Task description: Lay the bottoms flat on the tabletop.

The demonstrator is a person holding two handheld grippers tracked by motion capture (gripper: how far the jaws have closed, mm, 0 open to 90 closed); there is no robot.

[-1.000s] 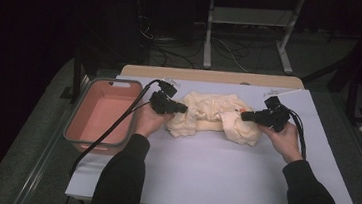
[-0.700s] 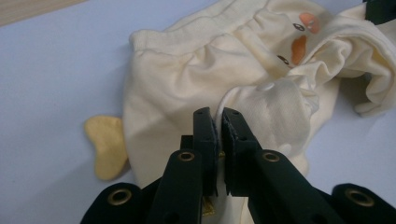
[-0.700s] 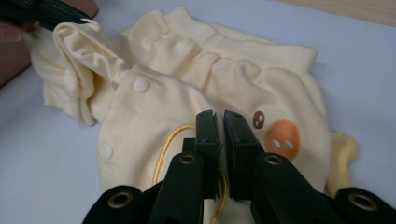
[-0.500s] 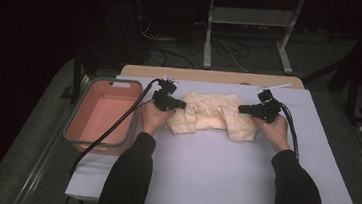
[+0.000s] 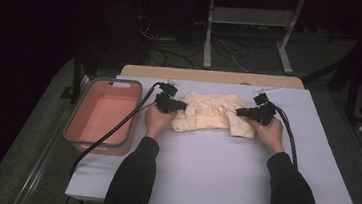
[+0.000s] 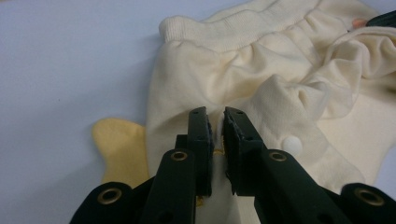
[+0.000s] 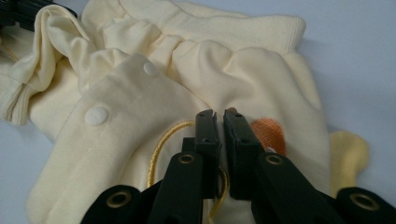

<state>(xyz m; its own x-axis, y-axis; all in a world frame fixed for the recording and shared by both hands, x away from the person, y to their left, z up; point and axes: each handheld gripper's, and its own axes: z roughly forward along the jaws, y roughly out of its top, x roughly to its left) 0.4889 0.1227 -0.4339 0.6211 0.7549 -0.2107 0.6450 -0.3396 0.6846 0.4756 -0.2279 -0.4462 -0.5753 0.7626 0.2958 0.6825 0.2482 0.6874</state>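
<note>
Both forearms, in dark sleeves, reach forward over the table, the hands set well apart. The left gripper [image 5: 184, 105] points inward to the right, the right gripper [image 5: 238, 111] inward to the left. Each has its jaws pinched nearly together on cream fabric.

hidden: cloth pinched between your left gripper [image 6: 216, 122] jaws | cut off: garment [image 6: 280, 93] beyond the claw, right edge

Pink bin [image 5: 101, 112] beside white table [image 5: 221, 181].
</note>
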